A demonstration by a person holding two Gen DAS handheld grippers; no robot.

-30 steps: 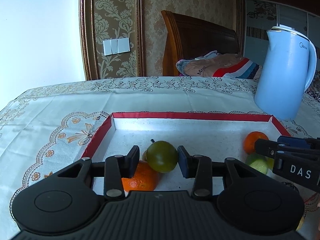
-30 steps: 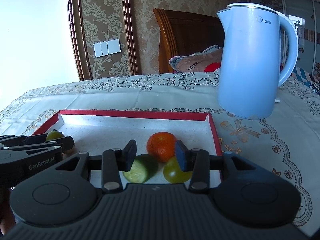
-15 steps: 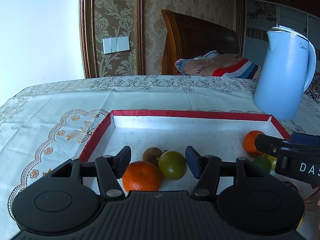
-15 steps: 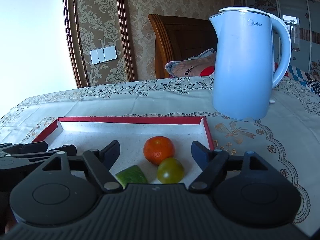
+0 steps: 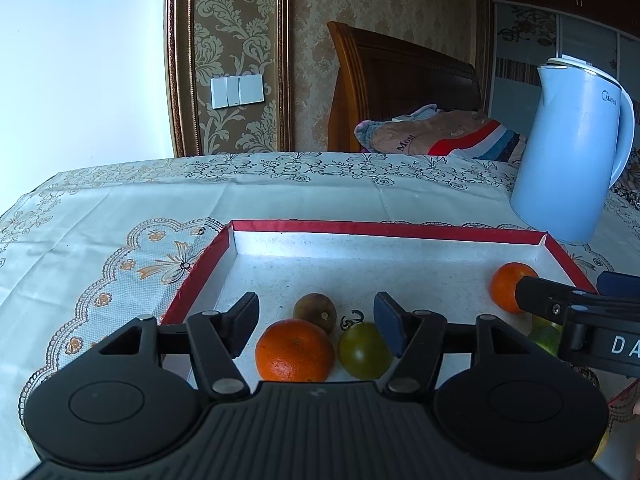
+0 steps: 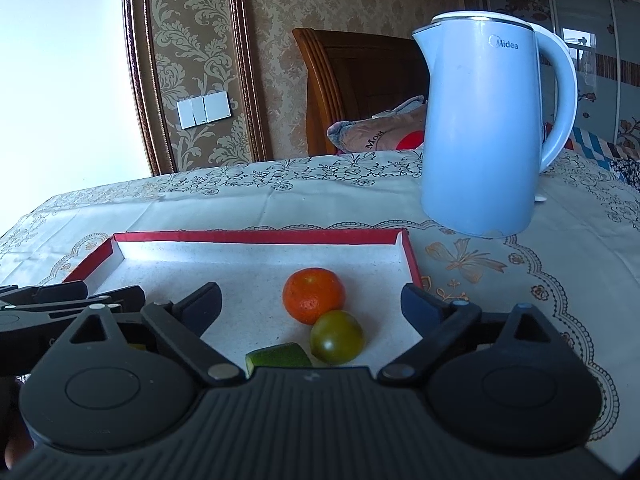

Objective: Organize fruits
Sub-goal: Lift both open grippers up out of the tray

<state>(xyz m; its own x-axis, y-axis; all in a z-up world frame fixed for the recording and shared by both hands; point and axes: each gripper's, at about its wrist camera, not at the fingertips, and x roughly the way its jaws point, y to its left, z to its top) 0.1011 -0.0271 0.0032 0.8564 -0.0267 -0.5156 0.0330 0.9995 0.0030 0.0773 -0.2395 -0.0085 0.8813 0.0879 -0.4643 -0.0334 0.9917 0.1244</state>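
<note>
A red-rimmed white tray [image 5: 384, 229] [image 6: 256, 237] lies on the table. In the left wrist view an orange [image 5: 295, 350], a green tomato [image 5: 365, 350] and a brown fruit [image 5: 315, 312] lie in the tray's near left part. My left gripper [image 5: 316, 318] is open and empty above them. In the right wrist view a tangerine [image 6: 313, 295], a second green tomato [image 6: 337, 336] and a cucumber piece [image 6: 279, 355] lie near the tray's right wall. My right gripper [image 6: 311, 305] is wide open and empty above them. It also shows in the left wrist view [image 5: 576, 304].
A light blue electric kettle [image 6: 486, 132] [image 5: 568, 152] stands on the tablecloth just behind the tray's right far corner. A wooden chair with folded cloth [image 5: 436, 136] is beyond the table. The left gripper's fingers [image 6: 68, 300] reach in at the left of the right wrist view.
My left gripper let go of the green tomato, opened and drew back. My right gripper opened wide off the cucumber piece and pulled back too.
</note>
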